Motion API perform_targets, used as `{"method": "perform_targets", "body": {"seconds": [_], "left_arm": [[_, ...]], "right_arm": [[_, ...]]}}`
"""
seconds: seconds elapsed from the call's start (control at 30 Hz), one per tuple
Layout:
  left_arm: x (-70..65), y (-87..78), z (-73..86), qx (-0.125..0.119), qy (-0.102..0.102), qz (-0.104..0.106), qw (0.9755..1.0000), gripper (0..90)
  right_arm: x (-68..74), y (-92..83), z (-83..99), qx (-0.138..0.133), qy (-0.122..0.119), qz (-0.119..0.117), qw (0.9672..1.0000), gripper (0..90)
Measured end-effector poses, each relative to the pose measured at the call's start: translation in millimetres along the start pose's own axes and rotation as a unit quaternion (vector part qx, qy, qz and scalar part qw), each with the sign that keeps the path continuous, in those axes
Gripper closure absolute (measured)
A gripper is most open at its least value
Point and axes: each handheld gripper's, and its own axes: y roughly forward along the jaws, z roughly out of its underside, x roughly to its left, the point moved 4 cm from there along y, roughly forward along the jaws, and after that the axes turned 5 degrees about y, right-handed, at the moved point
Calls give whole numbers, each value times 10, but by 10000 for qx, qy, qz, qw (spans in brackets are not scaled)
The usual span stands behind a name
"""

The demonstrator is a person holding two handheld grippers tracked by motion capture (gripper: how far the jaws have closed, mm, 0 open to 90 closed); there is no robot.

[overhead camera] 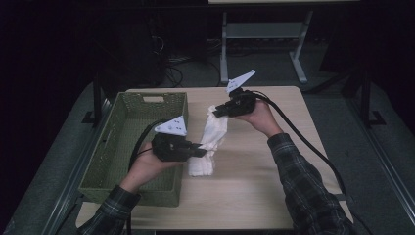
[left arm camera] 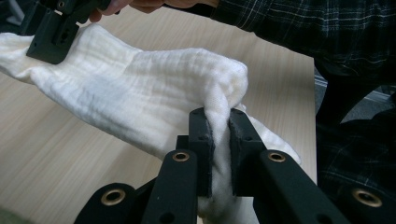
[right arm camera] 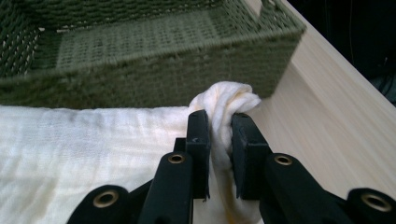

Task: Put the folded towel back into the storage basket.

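A white cloth (overhead camera: 211, 139) hangs stretched between my two grippers above the wooden table (overhead camera: 254, 191), its lower end drooping onto the tabletop. My left gripper (overhead camera: 200, 151) is shut on the cloth's near end, right beside the green basket. My right gripper (overhead camera: 216, 111) is shut on the far end, farther back over the table. In the left gripper view the cloth (left arm camera: 140, 98) is bunched between the jaws of my left gripper (left arm camera: 220, 122), and the right gripper (left arm camera: 49, 37) pinches its other end. In the right gripper view a knot of cloth (right arm camera: 224, 105) bulges above my right gripper (right arm camera: 219, 126).
A green woven basket (overhead camera: 117, 147) stands on the table's left side, empty inside, and its wall (right arm camera: 140, 60) rises just behind the cloth in the right gripper view. A desk frame (overhead camera: 264, 44) stands on the floor beyond the table. Cables (overhead camera: 303, 142) trail from the right gripper.
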Motion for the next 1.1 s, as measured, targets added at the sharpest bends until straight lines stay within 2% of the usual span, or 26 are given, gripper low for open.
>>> {"method": "perform_targets", "body": {"seconds": [0.03, 0.07, 0.1, 0.2, 0.23, 0.37, 0.43, 0.47, 0.5, 0.63, 0.8, 0.9, 1.1], "left_arm": [[20, -91, 36, -36, -7, -60, 10000, 812], [20, -91, 36, -36, -7, -60, 10000, 812], [42, -187, 76, -30, -8, -130, 9999, 812], [60, -277, 121, -61, -41, -199, 9998, 812], [77, -362, 172, -72, -64, -264, 9996, 812], [90, -473, 249, -68, -74, -361, 9993, 812], [103, -591, 321, -69, -122, -463, 9988, 811], [103, -591, 321, -69, -122, -463, 9988, 811], [114, -672, 369, -85, -153, -506, 9986, 811], [122, -803, 480, -63, -221, -613, 9979, 810], [144, -906, 626, -53, -341, -702, 9969, 809], [156, -928, 693, -2, -346, -715, 9968, 809], [165, -882, 839, 127, -430, -637, 9970, 806]], "right_arm": [[36, 71, -88, -8, -17, -31, 10000, 783], [36, 71, -88, -8, -17, -31, 10000, 783], [55, 129, -162, -2, -82, -42, 10000, 783], [96, 231, -294, -4, -157, -67, 9999, 783], [113, 266, -339, -6, -178, -61, 9998, 783], [162, 376, -458, -35, -195, -126, 9997, 783], [202, 488, -562, -65, -222, -186, 9996, 783], [202, 488, -562, -65, -222, -186, 9996, 783], [236, 563, -630, -81, -263, -210, 9994, 783], [308, 713, -742, -105, -338, -263, 9990, 783], [362, 880, -804, -166, -394, -327, 9985, 783], [391, 976, -809, -141, -380, -348, 9986, 783], [433, 1124, -779, -80, -396, -407, 9984, 783]]}}
